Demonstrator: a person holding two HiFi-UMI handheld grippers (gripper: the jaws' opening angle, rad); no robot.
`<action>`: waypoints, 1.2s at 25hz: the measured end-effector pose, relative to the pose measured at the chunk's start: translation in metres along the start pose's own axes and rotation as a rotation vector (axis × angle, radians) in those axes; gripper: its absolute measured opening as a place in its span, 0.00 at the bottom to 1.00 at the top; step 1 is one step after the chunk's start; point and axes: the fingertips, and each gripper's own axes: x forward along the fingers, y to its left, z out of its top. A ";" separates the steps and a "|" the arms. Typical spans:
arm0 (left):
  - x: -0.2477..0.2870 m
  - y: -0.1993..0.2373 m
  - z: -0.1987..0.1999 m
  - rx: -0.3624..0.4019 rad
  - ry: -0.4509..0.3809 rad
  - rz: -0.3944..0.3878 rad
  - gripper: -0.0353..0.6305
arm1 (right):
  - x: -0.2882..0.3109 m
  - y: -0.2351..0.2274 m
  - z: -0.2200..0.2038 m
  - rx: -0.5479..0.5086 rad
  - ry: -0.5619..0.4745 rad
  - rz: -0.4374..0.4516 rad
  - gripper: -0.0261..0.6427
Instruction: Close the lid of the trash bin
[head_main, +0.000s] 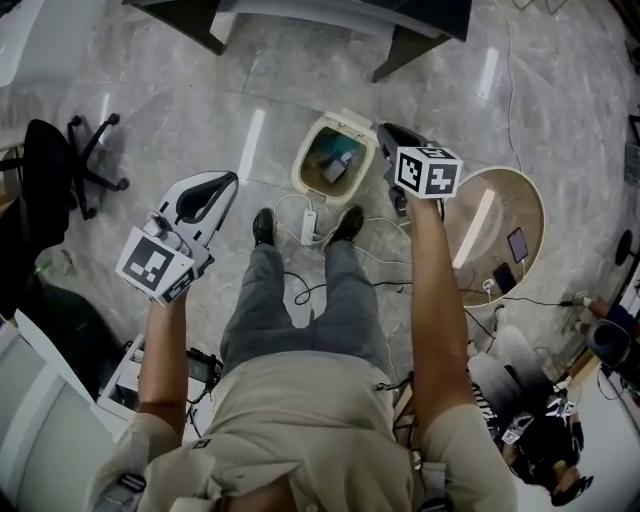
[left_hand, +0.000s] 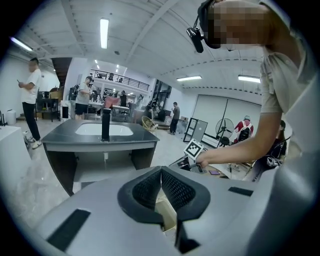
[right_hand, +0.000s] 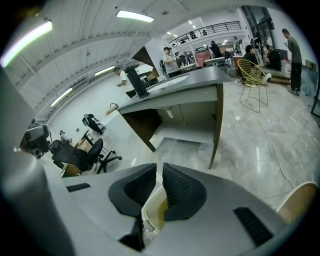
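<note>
The cream trash bin (head_main: 312, 166) stands open on the floor in front of the person's shoes, with rubbish showing inside and its lid (head_main: 347, 123) tipped up at the far side. My right gripper (head_main: 383, 128) is shut, its tips by the lid's right end; whether they touch is unclear. In the right gripper view the jaws (right_hand: 159, 169) are closed, with the bin's cream rim (right_hand: 152, 215) just below. My left gripper (head_main: 232, 178) hangs shut to the left of the bin, apart from it. Its own view shows closed jaws (left_hand: 161, 171) above a cream surface (left_hand: 167, 212).
A white power strip (head_main: 309, 226) and cables lie on the floor between the shoes. A round wooden table (head_main: 528, 205) with phones stands right of the bin. A black office chair (head_main: 55, 160) is at the left, a dark desk (head_main: 400, 40) beyond the bin.
</note>
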 end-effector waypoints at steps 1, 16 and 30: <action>0.003 0.003 -0.006 -0.004 0.006 0.000 0.08 | 0.008 -0.006 -0.005 0.009 0.006 -0.004 0.08; 0.015 0.015 -0.072 -0.059 0.060 -0.022 0.08 | 0.054 -0.039 -0.062 0.104 0.064 -0.037 0.08; 0.008 0.006 -0.087 -0.069 0.071 -0.034 0.08 | 0.057 0.012 -0.158 0.118 0.228 0.042 0.08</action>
